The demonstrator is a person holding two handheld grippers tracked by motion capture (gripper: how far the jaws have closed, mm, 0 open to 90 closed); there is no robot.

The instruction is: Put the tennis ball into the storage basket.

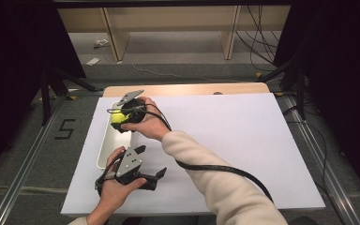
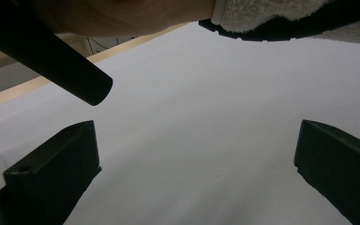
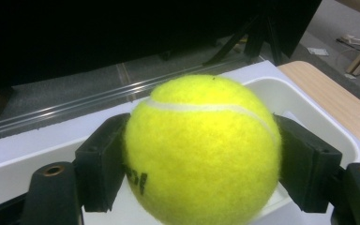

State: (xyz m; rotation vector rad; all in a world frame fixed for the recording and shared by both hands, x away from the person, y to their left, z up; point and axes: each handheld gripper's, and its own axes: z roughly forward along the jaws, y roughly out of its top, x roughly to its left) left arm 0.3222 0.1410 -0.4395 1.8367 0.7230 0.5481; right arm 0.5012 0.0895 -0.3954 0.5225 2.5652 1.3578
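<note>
Fuzzy yellow tennis ball (image 3: 201,150) with white seam, clenched between the black jaws of the right tongs (image 1: 122,117), above the far end of a smooth white oblong tray (image 1: 104,150) along the worktop's (image 1: 243,140) left edge. Left tongs (image 2: 192,173) released, jaws wide apart, near the front left corner, beneath the crossing cream fleece sleeve (image 1: 220,183).

A large white sheet (image 1: 225,140) covers the light wooden tabletop (image 1: 187,89), leaving a strip of wood bare along the far edge. Beyond it stand pale wooden shelf legs (image 1: 114,35) on the grey floor, with loose black cables (image 1: 258,42) trailing nearby.
</note>
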